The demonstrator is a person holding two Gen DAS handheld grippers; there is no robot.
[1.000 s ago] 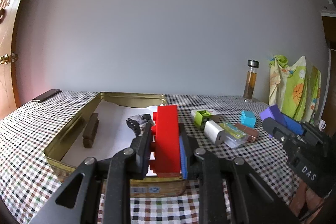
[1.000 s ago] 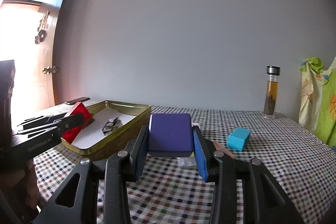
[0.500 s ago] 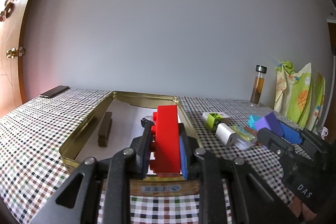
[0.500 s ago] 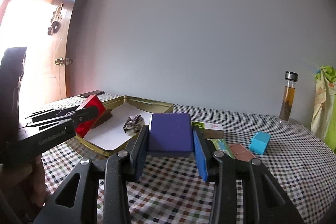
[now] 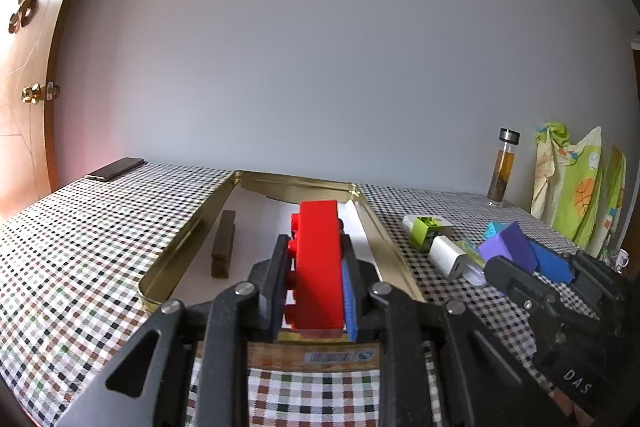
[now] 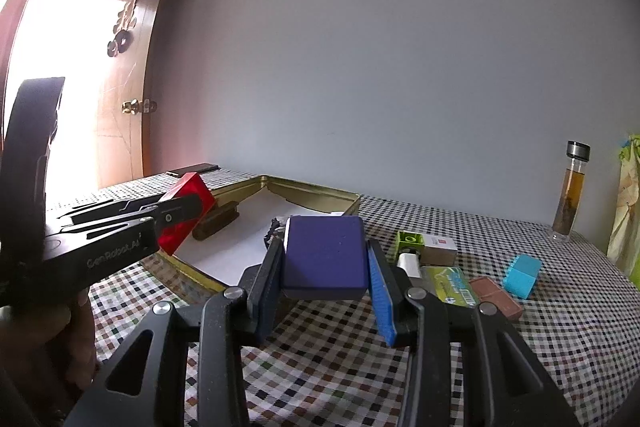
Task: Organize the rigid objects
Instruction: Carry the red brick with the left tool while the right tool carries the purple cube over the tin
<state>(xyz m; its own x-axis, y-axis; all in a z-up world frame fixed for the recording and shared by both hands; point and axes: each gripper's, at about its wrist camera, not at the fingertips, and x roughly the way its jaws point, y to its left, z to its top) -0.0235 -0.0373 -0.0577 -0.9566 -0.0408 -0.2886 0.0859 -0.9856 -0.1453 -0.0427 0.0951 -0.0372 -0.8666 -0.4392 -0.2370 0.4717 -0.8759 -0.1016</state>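
Between left tongs, a clamped studded red brick; right tongs tight on purple block.

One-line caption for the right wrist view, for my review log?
Right tongs grip a purple block near the gold tin, while the left tongs carry a red brick over it.

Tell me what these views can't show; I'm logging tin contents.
- Dark crumpled item: right wrist view, mostly behind the purple block; left wrist view, hidden by the red brick.
- Gold tin near wall: left wrist view, covered by the left hand-held gripper.
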